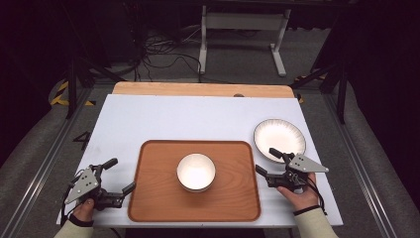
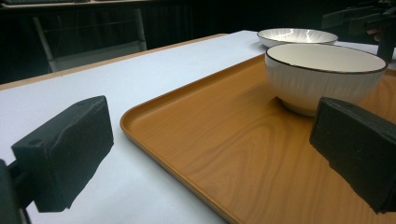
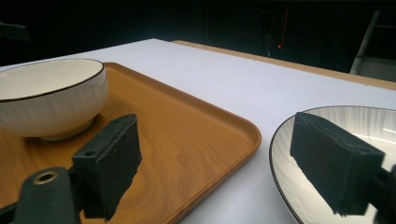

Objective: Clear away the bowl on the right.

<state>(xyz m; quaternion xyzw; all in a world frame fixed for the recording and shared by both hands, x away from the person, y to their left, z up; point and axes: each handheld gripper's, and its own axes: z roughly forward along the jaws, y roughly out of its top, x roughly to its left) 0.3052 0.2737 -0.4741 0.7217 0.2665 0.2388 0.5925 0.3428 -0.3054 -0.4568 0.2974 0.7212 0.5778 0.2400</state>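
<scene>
Black foam-padded fingers [image 3: 109,172] of my right gripper [image 1: 275,161] stand wide with nothing between them, one pad over the right-hand edge of the wooden tray [image 3: 210,135], the other over the near rim of the plate [image 3: 373,121]. My left gripper [image 1: 114,174] is spread wide too, empty, one pad on either side of the tray's left edge, at about 9 o'clock from the bowl [image 1: 196,172].

On the high view the white worktop [image 1: 163,119] carries the tray at 6 o'clock, close to me, with the bowl standing upright near its middle. That plate, pale with fine dark rays and a thin dark rim, lies on the bare worktop at about 2 o'clock from the bowl, just beside the tray's far right corner but not touching it.

I judge the plate to be glazed ceramic: stiff, fairly heavy for its thickness, slick under the pads and liable to chip if it knocks the tray rim or the bowl. It lies flat, so the only hold is the raised rim; I would pinch it at the near edge, one pad under the lip and one inside. Keeping it level looks important, as a one-edge grip will let it sag or slip.
</scene>
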